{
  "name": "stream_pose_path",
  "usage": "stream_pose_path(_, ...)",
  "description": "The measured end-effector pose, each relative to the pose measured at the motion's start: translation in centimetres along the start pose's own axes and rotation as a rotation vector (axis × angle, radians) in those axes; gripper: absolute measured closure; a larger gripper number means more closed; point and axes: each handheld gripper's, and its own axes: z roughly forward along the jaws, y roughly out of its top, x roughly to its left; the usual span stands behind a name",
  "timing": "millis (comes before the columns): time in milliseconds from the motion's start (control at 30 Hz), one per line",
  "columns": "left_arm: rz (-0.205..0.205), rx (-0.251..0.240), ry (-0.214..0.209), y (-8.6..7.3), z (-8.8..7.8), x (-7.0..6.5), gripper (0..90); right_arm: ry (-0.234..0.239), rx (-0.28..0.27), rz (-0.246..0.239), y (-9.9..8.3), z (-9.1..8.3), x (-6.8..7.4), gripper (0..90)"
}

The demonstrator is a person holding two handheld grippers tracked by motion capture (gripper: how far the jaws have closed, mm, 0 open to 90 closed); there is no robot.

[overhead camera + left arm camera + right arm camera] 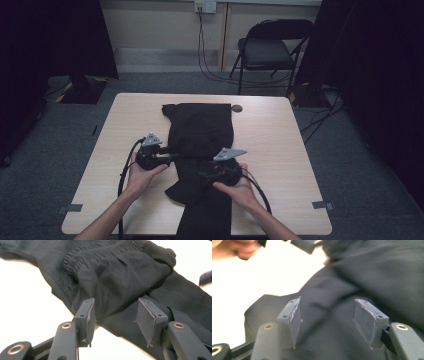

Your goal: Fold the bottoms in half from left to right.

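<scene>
A black pair of trousers lies folded along the middle of the light wooden table, one part hanging over the near edge. My left gripper sits at the garment's left edge. In the left gripper view it is open, with the cloth and its gathered elastic waistband just beyond the pads and nothing pinched. My right gripper hovers over the lower fold. In the right gripper view it is open above the blurred black cloth. The other hand shows at the top left.
A small dark disc lies on the table by the garment's far right corner. Behind the table stand a black folding chair and wall cables. Dark curtains hang on both sides. Bare tabletop flanks the trousers left and right.
</scene>
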Motion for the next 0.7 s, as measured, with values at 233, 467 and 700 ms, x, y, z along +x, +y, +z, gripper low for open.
stream_pose_path(233, -0.005, -0.012, 0.004, 0.0, -0.2, 0.1, 49.5, -0.025, 0.063, -0.068, -0.6, 4.8, 2.2, 66.4)
stream_pose_path(467, -0.036, -0.06, 0.031, 0.1, -1.0, 0.6, 49.8, -0.052, -0.108, -0.02, 2.1, 0.8, 0.6, 85.5)
stream_pose_path(700, -0.021, 0.019, 0.005, -0.4, 0.2, 0.1, 56.3, -0.147, -0.175, 0.068, 2.2, -3.0, -3.4, 84.9)
